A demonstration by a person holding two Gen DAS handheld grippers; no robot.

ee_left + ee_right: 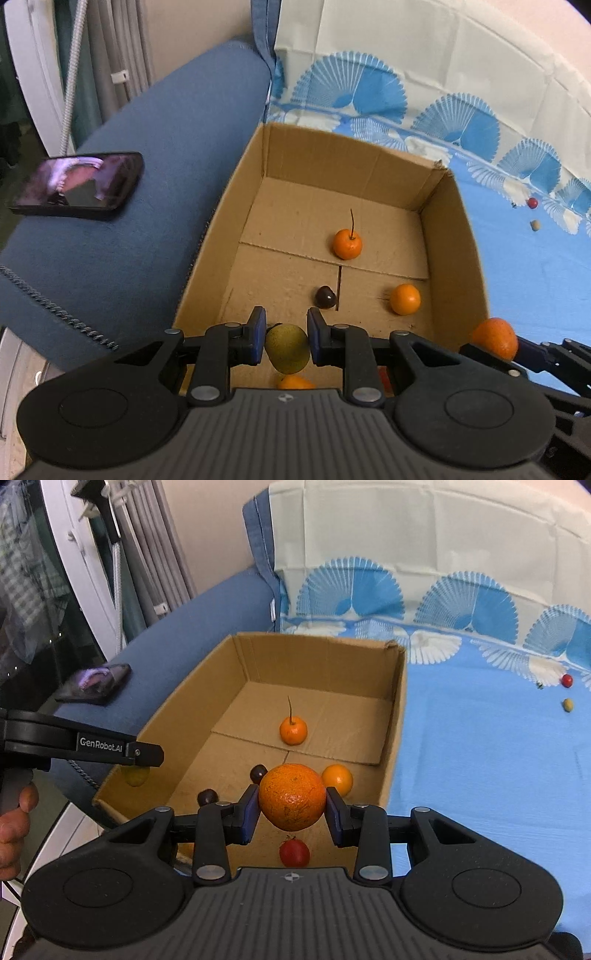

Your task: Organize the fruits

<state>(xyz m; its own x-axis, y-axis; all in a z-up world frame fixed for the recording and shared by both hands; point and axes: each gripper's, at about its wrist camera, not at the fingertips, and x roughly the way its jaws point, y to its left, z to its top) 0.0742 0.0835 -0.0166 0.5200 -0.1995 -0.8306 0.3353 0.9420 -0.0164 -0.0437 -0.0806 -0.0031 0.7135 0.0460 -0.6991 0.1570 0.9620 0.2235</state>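
Observation:
An open cardboard box (458, 236) (397, 716) sits on the blue bed sheet. Inside lie a stemmed orange fruit (347, 243) (293, 730), a plain orange fruit (405, 299) (338, 778), dark plums (325, 296) (258, 773) and a red fruit (294, 853). My left gripper (286, 326) is shut on a green pear (288, 349) over the box's near end. My right gripper (291, 805) is shut on a large orange (291, 796) above the box; this orange also shows in the left wrist view (495, 338).
A black phone (79, 184) (96, 685) lies on the blue sofa arm left of the box. Two small fruits (532, 202) (567, 680) lie far right on the sheet (480, 757). A patterned cushion stands behind. A window frame is at far left.

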